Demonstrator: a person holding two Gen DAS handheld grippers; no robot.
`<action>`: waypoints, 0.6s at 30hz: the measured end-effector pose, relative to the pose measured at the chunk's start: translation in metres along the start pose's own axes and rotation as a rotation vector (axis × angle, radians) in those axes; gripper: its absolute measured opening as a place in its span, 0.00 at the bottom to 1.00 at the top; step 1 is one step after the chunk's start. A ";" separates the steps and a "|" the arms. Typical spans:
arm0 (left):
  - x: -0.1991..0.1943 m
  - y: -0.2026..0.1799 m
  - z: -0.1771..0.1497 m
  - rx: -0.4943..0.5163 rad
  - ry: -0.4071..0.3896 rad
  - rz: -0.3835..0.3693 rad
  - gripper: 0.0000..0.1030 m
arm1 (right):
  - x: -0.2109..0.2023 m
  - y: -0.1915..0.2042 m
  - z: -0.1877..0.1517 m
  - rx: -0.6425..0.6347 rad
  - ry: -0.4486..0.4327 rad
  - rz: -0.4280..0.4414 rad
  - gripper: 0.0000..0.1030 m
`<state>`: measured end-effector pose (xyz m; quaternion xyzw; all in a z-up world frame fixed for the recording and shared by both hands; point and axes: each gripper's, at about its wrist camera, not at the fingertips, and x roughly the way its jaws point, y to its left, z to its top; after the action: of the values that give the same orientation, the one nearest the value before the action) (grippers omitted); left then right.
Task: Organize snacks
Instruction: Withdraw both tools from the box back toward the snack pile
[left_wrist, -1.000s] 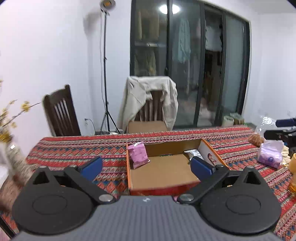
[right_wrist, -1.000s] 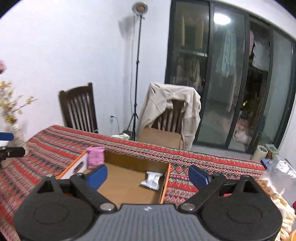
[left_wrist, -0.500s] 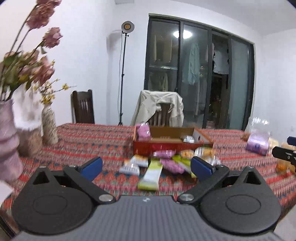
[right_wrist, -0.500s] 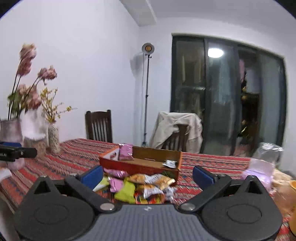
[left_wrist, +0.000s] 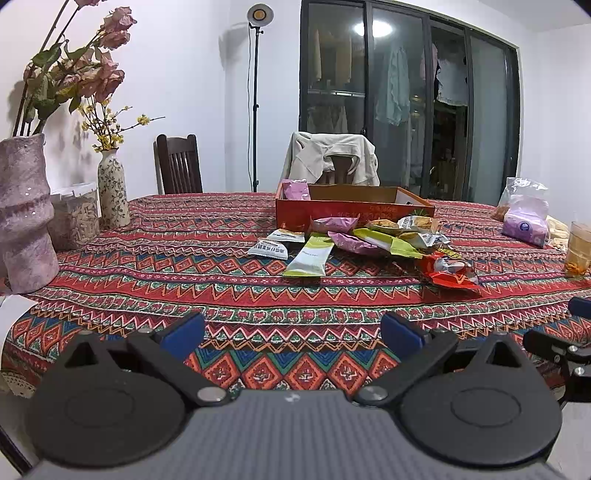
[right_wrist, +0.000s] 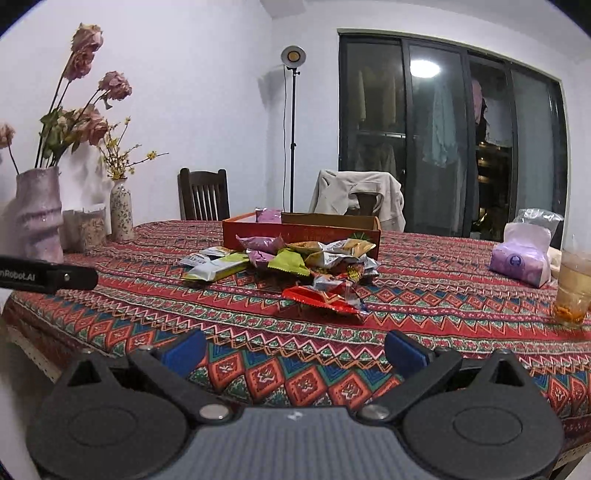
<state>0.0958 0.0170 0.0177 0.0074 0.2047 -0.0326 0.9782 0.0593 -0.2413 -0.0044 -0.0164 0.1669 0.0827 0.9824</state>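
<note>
A pile of snack packets (left_wrist: 373, 240) (right_wrist: 295, 262) lies on the patterned tablecloth in front of a low red cardboard box (left_wrist: 351, 210) (right_wrist: 299, 232). A pink packet (left_wrist: 295, 190) stands inside the box at its left end. A green-and-white bar (left_wrist: 310, 256) and a red packet (left_wrist: 448, 271) (right_wrist: 325, 297) lie nearest me. My left gripper (left_wrist: 291, 334) hovers open over the table's near edge, well short of the pile, with nothing between its fingers. My right gripper (right_wrist: 293, 345) is likewise open and empty at the near edge.
Two vases with flowers (left_wrist: 26, 214) (left_wrist: 112, 188) and a plastic jar (left_wrist: 75, 216) stand at the left. A tissue pack (left_wrist: 524, 225) (right_wrist: 521, 258) and a glass of drink (left_wrist: 578, 247) (right_wrist: 572, 288) stand at the right. Chairs line the far side.
Both grippers have pulled back from above the box and sunk toward the table's near edge. The box and the snack pile now look farther away and are seen from lower.
</note>
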 end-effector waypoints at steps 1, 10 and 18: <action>0.003 0.001 0.001 -0.003 0.003 0.002 1.00 | 0.001 0.000 0.000 0.001 -0.009 -0.004 1.00; 0.050 0.012 0.011 -0.030 0.073 0.028 1.00 | 0.032 -0.021 0.014 0.063 -0.022 -0.040 1.00; 0.121 0.028 0.044 -0.027 0.089 0.012 1.00 | 0.083 -0.047 0.036 0.083 -0.051 -0.033 1.00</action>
<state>0.2255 0.0363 0.0097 -0.0033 0.2486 -0.0234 0.9683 0.1558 -0.2724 0.0028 0.0239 0.1450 0.0597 0.9873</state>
